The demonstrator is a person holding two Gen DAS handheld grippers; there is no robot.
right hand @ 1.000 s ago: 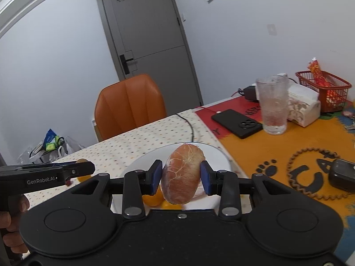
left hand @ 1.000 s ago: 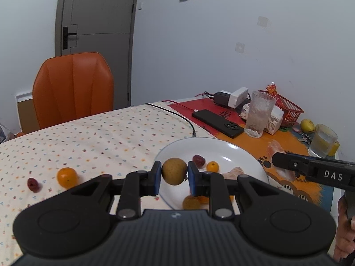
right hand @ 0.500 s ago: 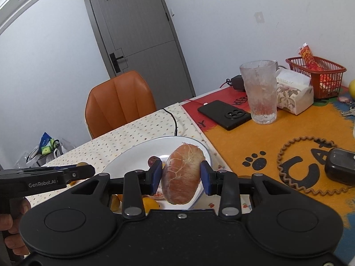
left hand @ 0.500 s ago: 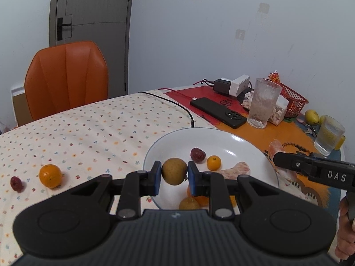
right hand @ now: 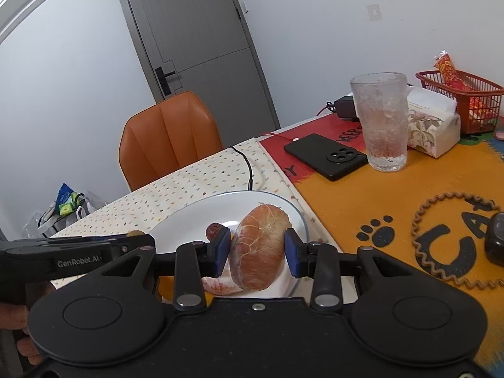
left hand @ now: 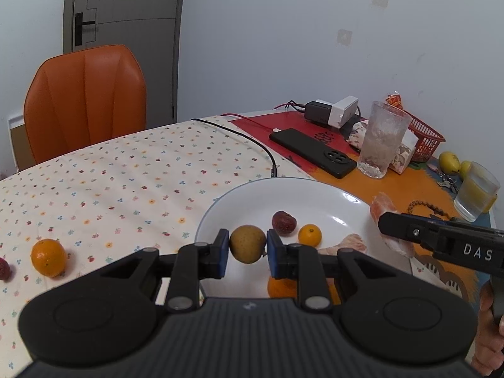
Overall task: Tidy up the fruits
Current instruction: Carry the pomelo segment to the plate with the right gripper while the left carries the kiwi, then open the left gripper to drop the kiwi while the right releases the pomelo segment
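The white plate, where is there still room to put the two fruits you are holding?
The white plate is bare along its far and left side, between the rim and the dark red fruit. Its near right part is crowded: small orange, peeled piece, another orange. The dotted cloth left of the plate is bare up to the loose orange.

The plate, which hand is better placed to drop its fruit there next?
Probably the left. The left gripper holds its small brown fruit over the plate, above bare white. The right gripper's peeled segment hangs nearer the rim.
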